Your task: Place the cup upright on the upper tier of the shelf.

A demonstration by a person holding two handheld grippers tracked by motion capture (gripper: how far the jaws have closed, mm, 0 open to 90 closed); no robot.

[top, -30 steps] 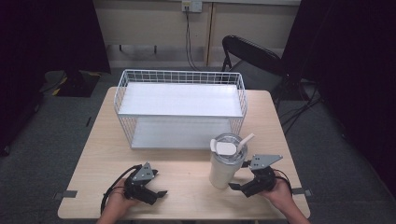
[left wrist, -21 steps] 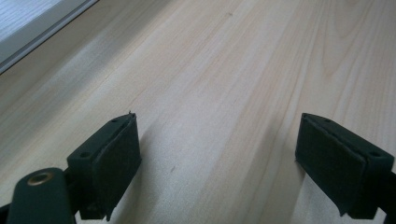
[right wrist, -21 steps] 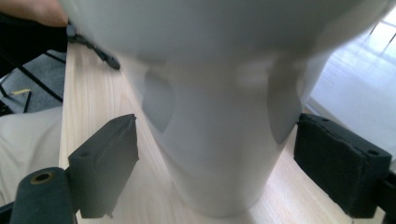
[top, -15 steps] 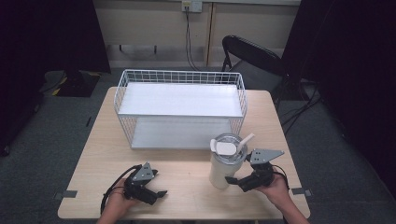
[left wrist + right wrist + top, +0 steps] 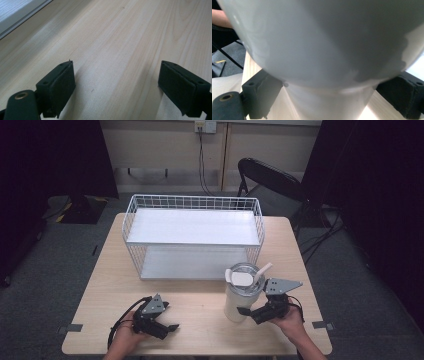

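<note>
1. the white tumbler (image 5: 242, 292) stands upright on the wooden table (image 5: 200, 310), towards the near right part, just in front of the wire basket's right front corner. it has a clear lid and a pale straw sticking up to the right.
2. the right gripper (image 5: 247, 312) is at the tumbler's lower part, coming in from the right with the person's hand behind it. in the right gripper view the jaws sit either side of the narrow base of the tumbler (image 5: 329, 62), spread wide. the left pad looks like it's up against the wall, but i can't tell if the right one touches, so no real clamp as far as i can see.
3. the left gripper (image 5: 170, 326) is low over the near left of the table, well apart from the tumbler. in its own view the jaws are wide with bare wood between them, holding nothing.
4. the white wire basket (image 5: 192, 202) sits in the middle of the table behind both grippers, with a white shelf on top and another below.
</note>
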